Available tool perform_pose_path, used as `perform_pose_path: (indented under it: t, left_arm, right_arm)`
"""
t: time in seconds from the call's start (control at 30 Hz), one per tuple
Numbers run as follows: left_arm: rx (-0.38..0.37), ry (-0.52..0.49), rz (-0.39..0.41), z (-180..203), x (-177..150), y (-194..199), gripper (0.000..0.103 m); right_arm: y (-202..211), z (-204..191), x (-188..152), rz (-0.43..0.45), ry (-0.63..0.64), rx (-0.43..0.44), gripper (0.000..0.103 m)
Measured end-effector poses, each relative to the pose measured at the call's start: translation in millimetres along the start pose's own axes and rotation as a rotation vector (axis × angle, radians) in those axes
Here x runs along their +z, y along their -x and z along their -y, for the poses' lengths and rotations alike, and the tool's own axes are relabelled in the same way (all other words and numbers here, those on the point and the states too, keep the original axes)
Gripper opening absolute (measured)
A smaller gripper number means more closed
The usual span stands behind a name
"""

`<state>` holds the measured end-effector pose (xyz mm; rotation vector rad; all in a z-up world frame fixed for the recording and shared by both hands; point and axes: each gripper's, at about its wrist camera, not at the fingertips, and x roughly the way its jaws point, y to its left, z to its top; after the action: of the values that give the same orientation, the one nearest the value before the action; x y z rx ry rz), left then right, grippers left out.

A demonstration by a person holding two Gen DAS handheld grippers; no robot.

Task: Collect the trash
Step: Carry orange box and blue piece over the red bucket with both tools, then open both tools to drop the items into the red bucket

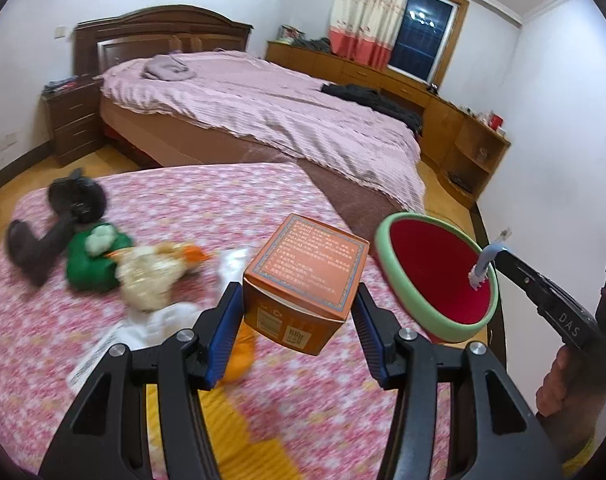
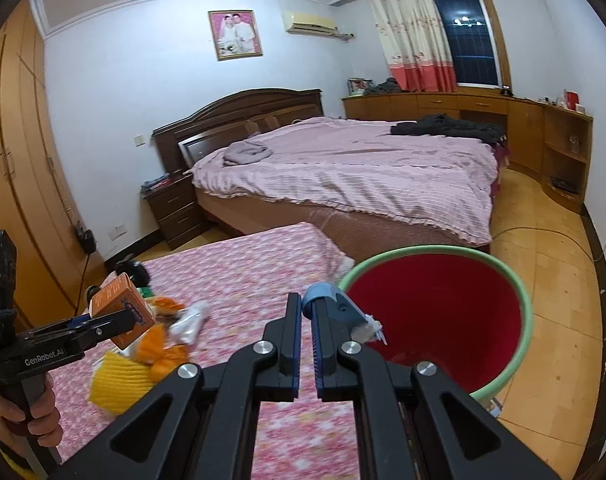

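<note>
We are holding an orange cardboard box [image 1: 307,280] in the left tool [image 1: 295,320], its blue ribbed pads pressing on two opposite sides of the box, which is hanging tilted above the surface [image 1: 183,200]; its top face is carrying a bordered panel of small white print too fine to read, and a barcode label is showing on one lower side. In the right tool [image 2: 307,316] we are pinching a pale blue toothbrush [image 2: 335,308], jaws almost together on its curved plastic handle, the frayed white bristles pointing out over the rim of the round bucket [image 2: 519,288]. That bucket is smooth red inside with a light green rim, standing just beside the surface's corner, and the part of its inside that we are seeing is bare. The surface is covered in a pink and white flowered cloth, and on it are lying crumpled white wrappers [image 1: 151,320], a yellow knitted piece [image 2: 119,380], orange peel-like scraps [image 2: 159,352], a green object [image 1: 91,260] and a blurred dark object [image 1: 75,200]. The left tool's black body is reading "GenRobot.AI" in the right wrist view, and the right tool's is reading "DAS" in the left wrist view. Beyond is standing a bed [image 2: 343,168] with a ribbed pink cover and a dark wooden headboard.
</note>
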<state>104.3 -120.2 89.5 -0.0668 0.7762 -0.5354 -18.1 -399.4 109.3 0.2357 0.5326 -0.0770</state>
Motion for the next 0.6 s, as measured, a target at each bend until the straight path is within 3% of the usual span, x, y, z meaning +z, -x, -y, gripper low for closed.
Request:
perform_pose_path:
  t: [0.3,0.6]
  left_arm:
    - [-0.073,-0.071,-0.035,61.1,18.3,-54.1,0.055]
    - [-0.127,-0.158,-0.131,111.9,14.9,-108.4,0.055]
  right_arm:
    - [-25.3,64.8,-8.0,-0.053,-0.109,-0.032,0.006]
    - [-43.3,112.1,-20.4,-0.089,-0.192,-0.061,0.007]
